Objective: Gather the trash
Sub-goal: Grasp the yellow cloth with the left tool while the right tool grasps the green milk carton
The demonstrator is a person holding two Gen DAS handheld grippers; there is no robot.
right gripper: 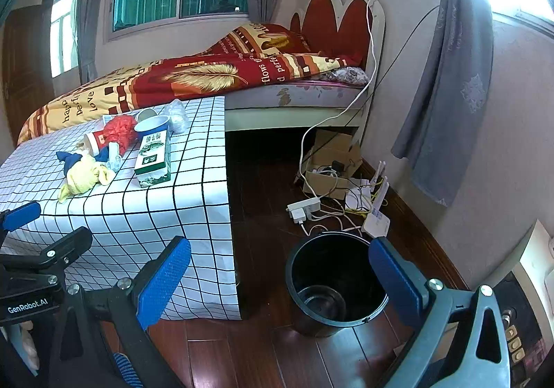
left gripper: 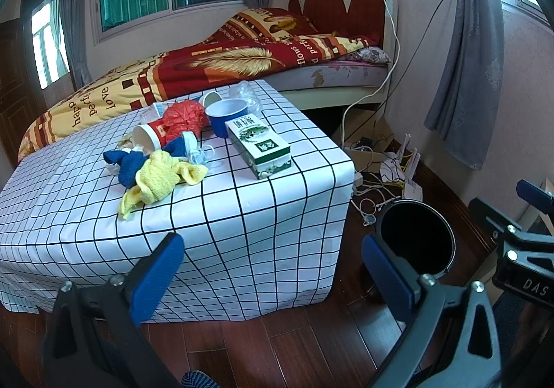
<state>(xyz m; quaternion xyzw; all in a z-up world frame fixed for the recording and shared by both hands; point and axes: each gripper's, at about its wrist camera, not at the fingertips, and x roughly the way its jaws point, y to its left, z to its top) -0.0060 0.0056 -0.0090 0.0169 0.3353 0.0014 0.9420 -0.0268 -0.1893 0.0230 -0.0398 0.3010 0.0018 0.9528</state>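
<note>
Trash lies on a table with a checked cloth (left gripper: 207, 215): a green-and-white box (left gripper: 258, 145), a blue cup (left gripper: 226, 116), a tipped red paper cup (left gripper: 149, 137), a crumpled red bag (left gripper: 183, 118), clear plastic (left gripper: 246, 93) and blue and yellow cloths (left gripper: 159, 173). A black bin (right gripper: 336, 284) stands empty on the floor right of the table; it also shows in the left wrist view (left gripper: 419, 235). My left gripper (left gripper: 273, 267) is open and empty, short of the table's near side. My right gripper (right gripper: 280, 277) is open and empty, beside the bin.
A bed with a red and yellow quilt (left gripper: 207, 66) stands behind the table. Cables, a power strip (right gripper: 304, 206), a router (right gripper: 375, 220) and a cardboard box (right gripper: 332, 159) lie on the wooden floor by the wall. Grey curtains (right gripper: 446, 76) hang at right.
</note>
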